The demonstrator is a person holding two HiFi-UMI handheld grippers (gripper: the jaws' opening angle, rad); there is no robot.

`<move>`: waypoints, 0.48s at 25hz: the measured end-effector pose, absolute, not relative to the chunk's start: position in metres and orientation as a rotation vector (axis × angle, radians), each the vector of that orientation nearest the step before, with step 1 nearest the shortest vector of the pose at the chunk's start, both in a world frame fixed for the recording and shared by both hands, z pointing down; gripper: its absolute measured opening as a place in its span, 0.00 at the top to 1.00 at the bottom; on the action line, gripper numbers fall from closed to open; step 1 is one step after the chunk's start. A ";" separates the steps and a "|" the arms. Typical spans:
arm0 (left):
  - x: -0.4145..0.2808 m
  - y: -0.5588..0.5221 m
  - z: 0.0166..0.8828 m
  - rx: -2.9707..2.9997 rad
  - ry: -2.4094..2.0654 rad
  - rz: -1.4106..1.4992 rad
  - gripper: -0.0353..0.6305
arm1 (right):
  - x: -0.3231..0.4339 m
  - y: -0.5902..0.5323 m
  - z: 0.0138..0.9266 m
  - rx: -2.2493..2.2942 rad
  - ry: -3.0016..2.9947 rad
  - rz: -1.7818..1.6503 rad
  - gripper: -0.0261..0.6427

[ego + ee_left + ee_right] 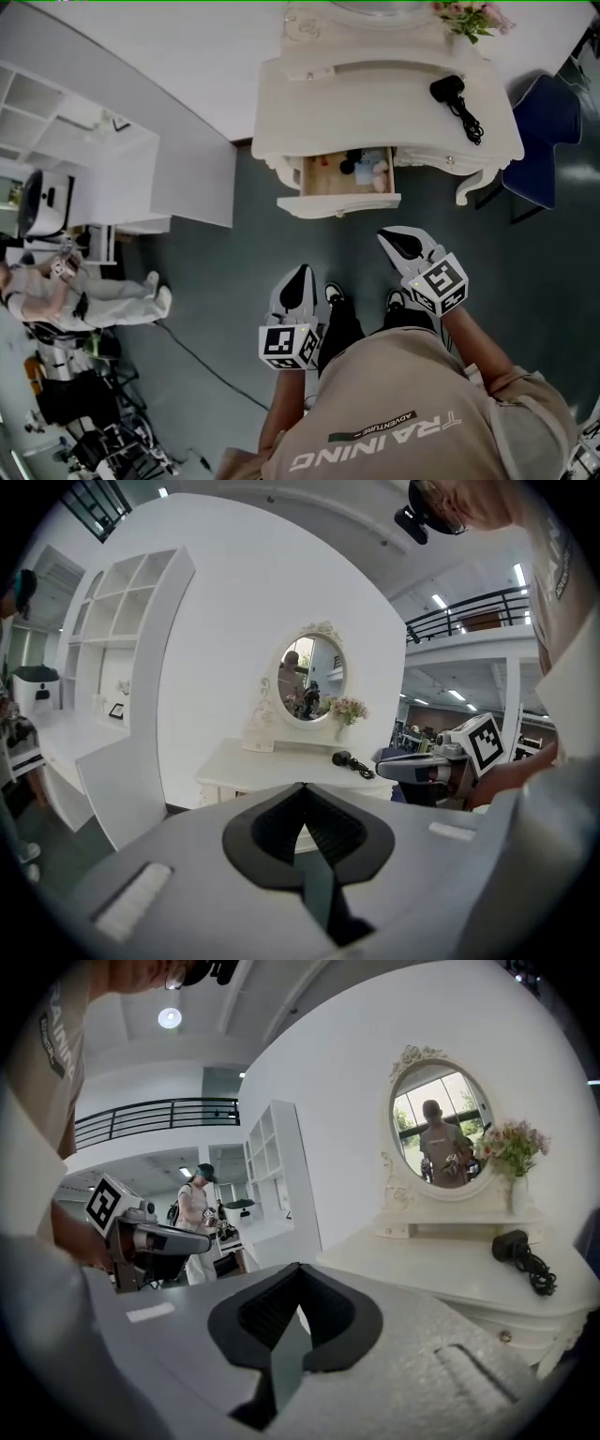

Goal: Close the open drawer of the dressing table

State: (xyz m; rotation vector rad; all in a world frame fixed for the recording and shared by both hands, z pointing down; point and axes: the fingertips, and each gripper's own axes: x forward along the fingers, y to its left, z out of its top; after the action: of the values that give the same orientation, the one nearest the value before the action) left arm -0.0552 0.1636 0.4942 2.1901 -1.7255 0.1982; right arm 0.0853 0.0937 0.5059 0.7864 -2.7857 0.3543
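1. Standing in front of the dressing table (375,112), the person holds both grippers low over the grey floor (216,281), neither one touching the furniture.
2. The drawer (339,201) is pulled out from the table's front, left of its middle. Small items lie inside, too small to identify.
3. The left gripper (301,274) points toward the table and is well apart from the drawer. Its own view shows the jaws pressed together at the tips with nothing between them.
4. The right gripper (392,240) is nearer, its tip just below and to the right of the drawer front but apart from it. Its jaws also meet tip to tip and hold nothing.
5. A black hair dryer (448,89) lies on the table top with its cord trailing, and pink flowers (473,17) stand at the back edge beside an oval mirror (312,677).
6. A blue chair (548,122) stands to the right of the table, and a white shelf unit (56,122) stands well to the left.
7. Another person (84,300) in light clothing is at the far left.
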 end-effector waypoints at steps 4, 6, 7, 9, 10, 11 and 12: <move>-0.081 0.135 0.482 2.290 -1.655 0.175 0.92 | 0.066 0.082 0.492 0.919 -2.759 0.374 0.96; -0.097 0.120 0.476 2.341 -1.634 0.190 0.92 | 0.056 0.073 0.483 0.994 -2.747 0.356 0.96; -0.104 0.113 0.474 2.368 -1.626 0.214 0.92 | 0.054 0.065 0.480 1.041 -2.734 0.341 0.96; -0.116 0.100 0.474 2.420 -1.603 0.272 0.92 | 0.053 0.051 0.475 1.147 -2.707 0.345 0.96; -0.121 0.096 0.475 2.440 -1.585 0.291 0.92 | 0.053 0.046 0.475 1.197 -2.696 0.362 0.96; -0.126 0.094 0.476 2.455 -1.563 0.302 0.92 | 0.052 0.043 0.475 1.242 -2.682 0.379 0.96; -0.132 0.092 0.477 2.466 -1.539 0.307 0.92 | 0.050 0.042 0.475 1.281 -2.667 0.390 0.96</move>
State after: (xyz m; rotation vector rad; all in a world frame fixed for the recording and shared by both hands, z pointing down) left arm -0.1321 0.0921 0.4773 2.4656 -1.5393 0.3072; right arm 0.0503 0.0417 0.4752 1.2812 -2.6665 0.3904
